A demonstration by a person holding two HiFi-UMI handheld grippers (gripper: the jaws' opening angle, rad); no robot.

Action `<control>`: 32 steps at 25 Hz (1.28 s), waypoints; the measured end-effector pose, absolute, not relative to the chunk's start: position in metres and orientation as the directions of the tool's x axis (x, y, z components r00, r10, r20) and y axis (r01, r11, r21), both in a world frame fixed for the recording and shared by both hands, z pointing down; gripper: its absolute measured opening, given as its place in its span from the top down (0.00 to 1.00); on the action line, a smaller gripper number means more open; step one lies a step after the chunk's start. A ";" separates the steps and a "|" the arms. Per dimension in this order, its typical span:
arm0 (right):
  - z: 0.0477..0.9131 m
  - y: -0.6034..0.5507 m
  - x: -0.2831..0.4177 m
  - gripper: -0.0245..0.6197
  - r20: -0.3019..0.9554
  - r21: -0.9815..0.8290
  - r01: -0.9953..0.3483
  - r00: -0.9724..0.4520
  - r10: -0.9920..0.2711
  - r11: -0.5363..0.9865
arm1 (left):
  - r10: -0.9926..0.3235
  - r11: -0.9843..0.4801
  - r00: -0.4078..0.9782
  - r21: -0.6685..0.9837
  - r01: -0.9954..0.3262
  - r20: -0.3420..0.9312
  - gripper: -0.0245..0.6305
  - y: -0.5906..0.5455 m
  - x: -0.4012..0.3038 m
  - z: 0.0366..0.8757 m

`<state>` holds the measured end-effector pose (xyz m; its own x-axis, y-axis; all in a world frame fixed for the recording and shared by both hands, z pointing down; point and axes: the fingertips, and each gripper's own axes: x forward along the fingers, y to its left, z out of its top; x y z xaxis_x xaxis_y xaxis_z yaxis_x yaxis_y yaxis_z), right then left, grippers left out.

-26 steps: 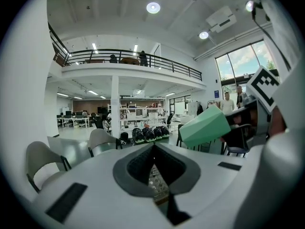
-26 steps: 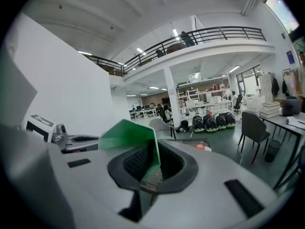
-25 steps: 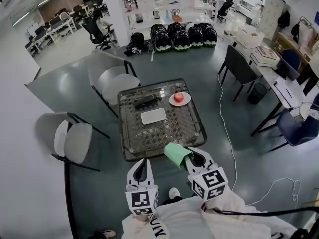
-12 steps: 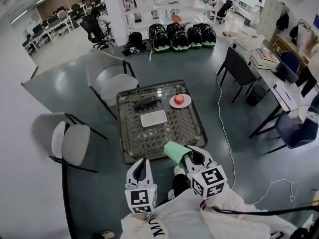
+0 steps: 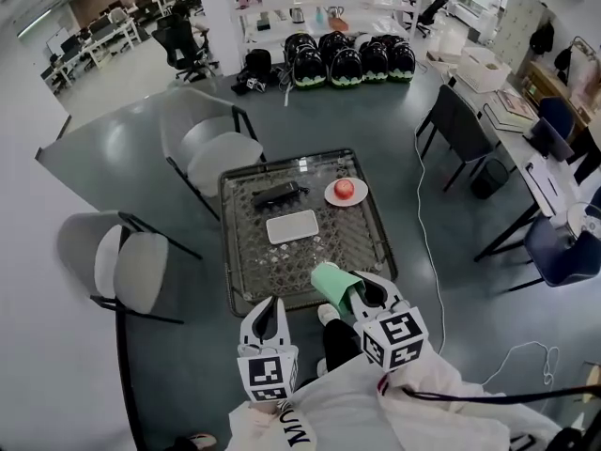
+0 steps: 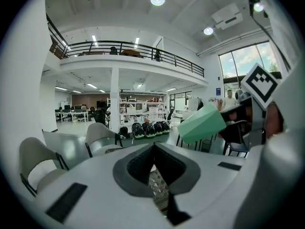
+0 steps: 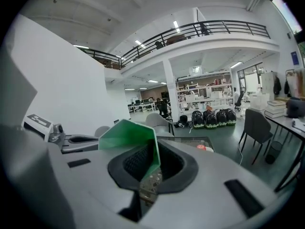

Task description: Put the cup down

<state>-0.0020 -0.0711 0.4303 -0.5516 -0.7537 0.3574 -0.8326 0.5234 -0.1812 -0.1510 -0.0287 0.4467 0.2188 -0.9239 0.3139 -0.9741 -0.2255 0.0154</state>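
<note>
A mint-green cup [image 5: 332,282] lies tilted on its side in my right gripper [image 5: 362,295], which is shut on its rim; its base points toward the near edge of the glass table [image 5: 246,272]. The cup hangs in the air just over that edge. From the right gripper view, the cup wall [image 7: 127,135] runs between the pads of my right gripper [image 7: 155,154]. My left gripper [image 5: 266,304] hovers to the left, below the table edge, shut and empty. From the left gripper view [image 6: 153,150], the cup [image 6: 202,123] shows at the upper right.
On the table sit a white rectangular dish [image 5: 292,225], a black object [image 5: 274,194] and a plate [image 5: 331,196] with a red apple [image 5: 345,188]. Grey chairs [image 5: 219,147] [image 5: 122,267] stand left of it. A white cable [image 5: 424,224] runs along the floor on the right.
My right gripper has edged the cup slightly forward toward the table's near edge. The left gripper has hardly moved.
</note>
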 end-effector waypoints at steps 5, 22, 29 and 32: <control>0.440 -0.117 -0.003 0.92 0.382 -0.192 -0.832 -0.552 -0.741 0.521 | -0.915 -0.215 0.206 0.012 -0.976 0.346 0.95 -0.071 -0.157 0.456; 0.494 -0.241 -0.010 0.92 0.504 -0.196 -0.835 -0.536 -0.677 0.515 | -0.862 -0.212 0.216 0.059 -0.975 0.458 0.95 -0.194 -0.158 0.512; 0.521 -0.280 -0.015 0.92 0.563 -0.179 -0.826 -0.532 -0.633 0.534 | -0.845 -0.188 0.199 0.073 -0.979 0.497 0.95 -0.231 -0.162 0.539; 0.526 -0.295 -0.018 0.92 0.578 -0.171 -0.819 -0.534 -0.618 0.548 | -0.839 -0.178 0.193 0.078 -0.981 0.509 0.95 -0.245 -0.164 0.544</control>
<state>-0.0184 -0.2954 0.5265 -0.5336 -0.6175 0.5779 -0.8189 0.5480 -0.1706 -0.1638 -0.2451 0.5444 0.1926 -0.8391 0.5088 -0.9810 -0.1780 0.0777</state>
